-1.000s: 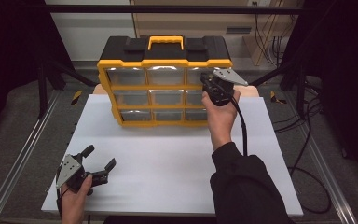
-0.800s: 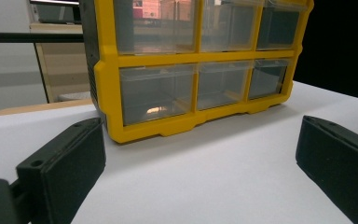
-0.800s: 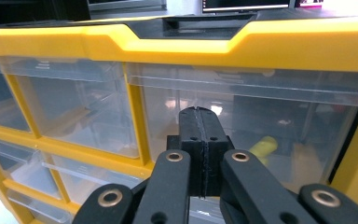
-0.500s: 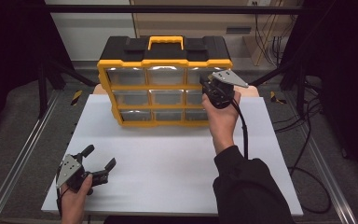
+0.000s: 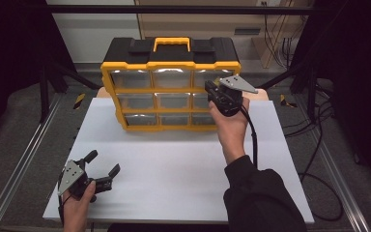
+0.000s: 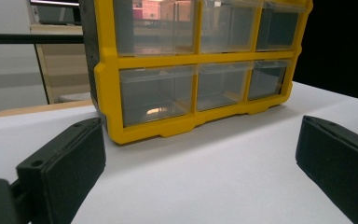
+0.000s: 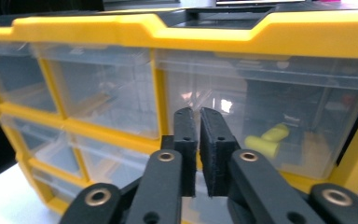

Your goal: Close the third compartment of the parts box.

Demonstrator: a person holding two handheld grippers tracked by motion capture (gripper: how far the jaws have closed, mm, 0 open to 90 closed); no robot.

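A yellow-framed organizer (image 5: 169, 63) with a black lid and clear drawers stands at the back of the white table (image 5: 174, 164). My right gripper (image 5: 208, 90) is held up against its top right drawer (image 7: 284, 93). Its jaws (image 7: 198, 112) have just been opening and stand a narrow slit apart, with nothing visible between them. A yellow piece (image 7: 265, 140) lies inside that drawer. My left gripper (image 5: 104, 162) rests low at the table's front left, open and empty. It faces the organizer (image 6: 107, 93), which stands well ahead of its wide-set jaws (image 6: 198, 126).
A metal rail (image 5: 24, 159) runs along the table's left side and another (image 5: 338, 183) along the right. Cables (image 5: 314, 159) lie on the floor to the right. Bare white table surface lies between the left gripper and the organizer.
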